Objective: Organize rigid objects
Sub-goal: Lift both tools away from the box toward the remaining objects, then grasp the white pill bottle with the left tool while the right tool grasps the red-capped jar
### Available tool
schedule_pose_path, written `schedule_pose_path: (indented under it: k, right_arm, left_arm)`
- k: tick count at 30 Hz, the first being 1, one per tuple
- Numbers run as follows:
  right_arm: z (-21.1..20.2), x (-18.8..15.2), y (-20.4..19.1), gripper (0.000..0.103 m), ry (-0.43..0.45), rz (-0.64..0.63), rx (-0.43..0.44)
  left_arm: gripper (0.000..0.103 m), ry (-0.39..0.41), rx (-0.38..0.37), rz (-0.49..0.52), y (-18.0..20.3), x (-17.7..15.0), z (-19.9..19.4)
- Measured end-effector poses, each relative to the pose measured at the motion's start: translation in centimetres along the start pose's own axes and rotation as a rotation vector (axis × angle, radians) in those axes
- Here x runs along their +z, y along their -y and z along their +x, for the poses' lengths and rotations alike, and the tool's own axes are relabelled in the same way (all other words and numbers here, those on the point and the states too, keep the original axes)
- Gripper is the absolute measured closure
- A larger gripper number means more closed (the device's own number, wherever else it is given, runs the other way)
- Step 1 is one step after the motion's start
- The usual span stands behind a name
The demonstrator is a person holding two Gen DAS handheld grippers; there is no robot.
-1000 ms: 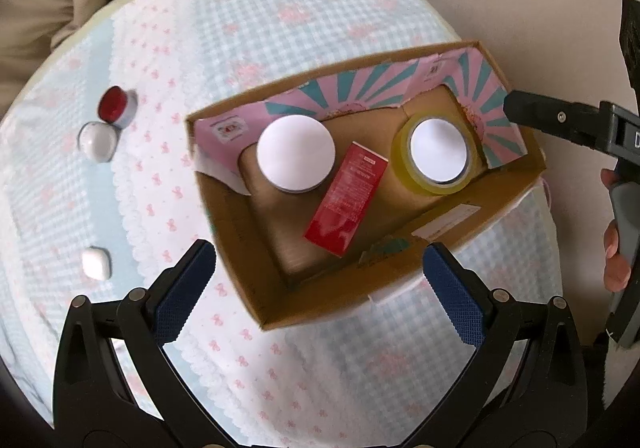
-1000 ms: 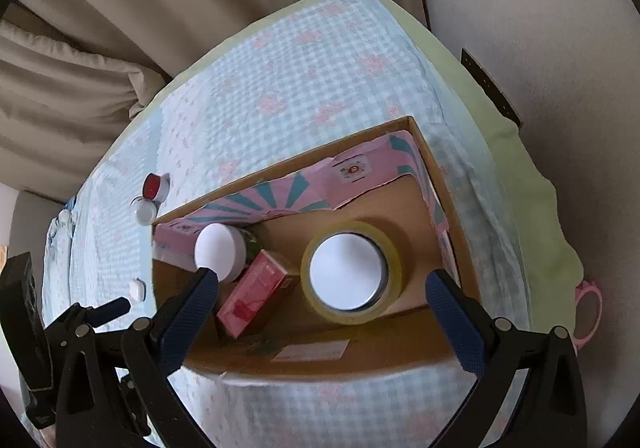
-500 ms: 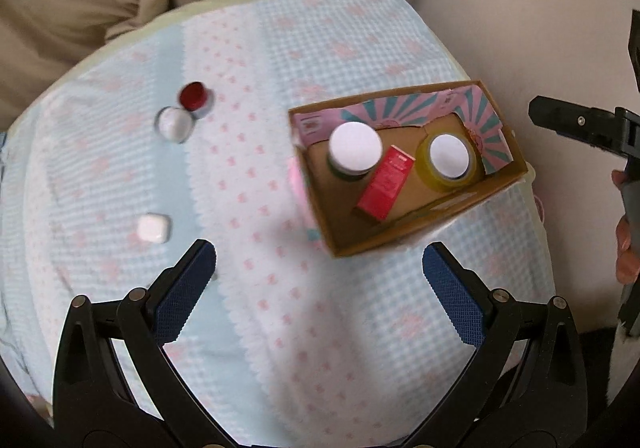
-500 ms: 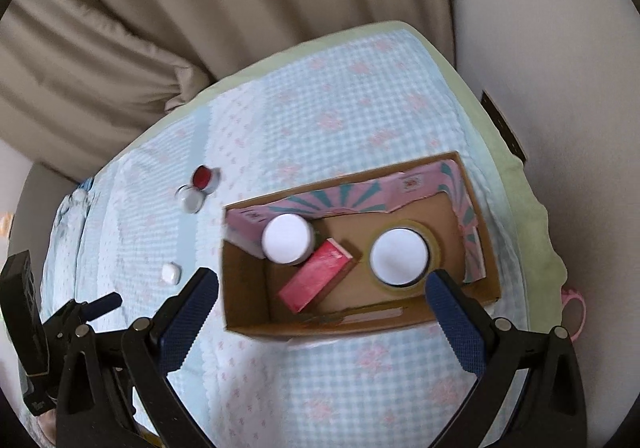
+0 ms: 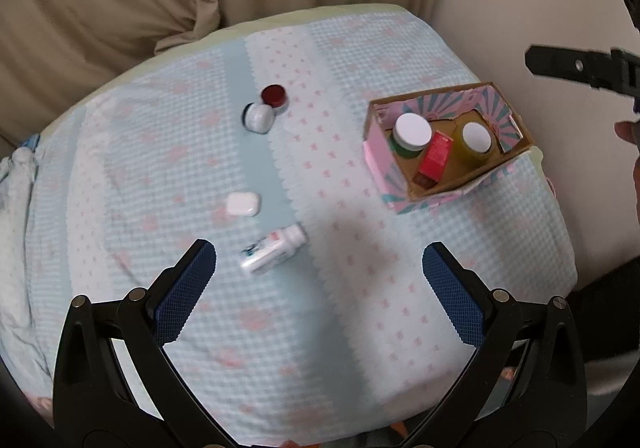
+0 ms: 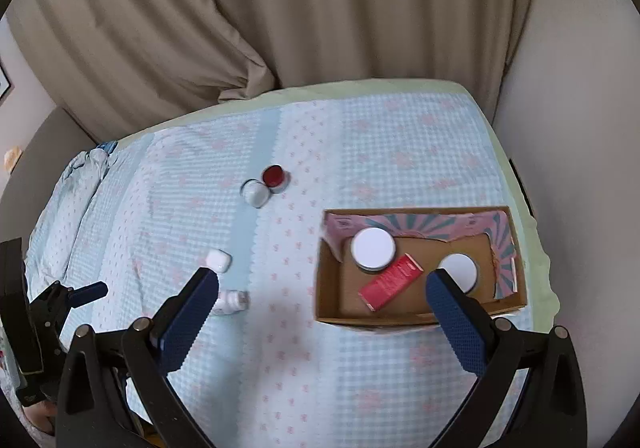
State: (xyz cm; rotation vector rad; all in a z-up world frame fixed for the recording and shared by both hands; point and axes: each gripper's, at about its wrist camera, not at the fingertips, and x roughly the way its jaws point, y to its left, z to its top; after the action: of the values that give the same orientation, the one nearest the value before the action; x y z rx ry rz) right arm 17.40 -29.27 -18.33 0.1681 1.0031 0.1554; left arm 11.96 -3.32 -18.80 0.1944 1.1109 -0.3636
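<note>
A cardboard box (image 5: 472, 186) (image 6: 326, 276) at the table's right side holds a white-lidded jar (image 5: 412, 130) (image 6: 373, 248), a red carton (image 5: 435, 154) (image 6: 390, 282) and a tape roll with a white centre (image 5: 476, 138) (image 6: 460, 270). On the cloth lie a white bottle on its side (image 5: 274, 253) (image 6: 232, 301), a small white case (image 5: 243, 204) (image 6: 219, 260), a white cap (image 5: 259, 118) (image 6: 255, 193) and a red cap (image 5: 274, 95) (image 6: 273, 175). My left gripper (image 5: 320, 288) is open and empty, high above the bottle. My right gripper (image 6: 320, 316) is open and empty, left of the box.
The table carries a light blue checked cloth with pink prints (image 5: 320, 348) (image 6: 360, 152). Beige curtains (image 6: 300, 8) hang behind it and a pale wall (image 6: 568, 108) stands to the right. The other gripper shows at each view's edge.
Both grippers have pulled up and back from the box. The box looks smaller, and the caps, white case and bottle have come into view.
</note>
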Motion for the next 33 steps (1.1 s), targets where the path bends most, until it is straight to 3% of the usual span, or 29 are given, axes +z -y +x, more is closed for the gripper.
schedule_pose_path:
  k: [8, 15, 25, 33]
  right_arm:
    - [1.3, 0.0, -6.9, 0.0, -0.026, 0.001, 0.002]
    - [4.1, 0.8, -10.7, 0.0, -0.056, 0.022, 0.015]
    - [11.0, 3.0, -11.6, 0.0, -0.144, 0.061, 0.029]
    - [19.8, 7.3, -10.2, 0.0, -0.225, 0.123, 0.048]
  left_arm:
    - [0.0, -0.004, -0.022, 0.094, -5.2, -2.9, -0.3]
    - [0.0, -0.04, -0.044, 0.217, -7.8, -3.4, 2.2]
    - [0.0, -0.159, -0.058, 0.38, -8.0, -2.4, 10.5]
    - [0.0, -0.256, -0.075, 0.455, -8.2, -2.1, 18.1]
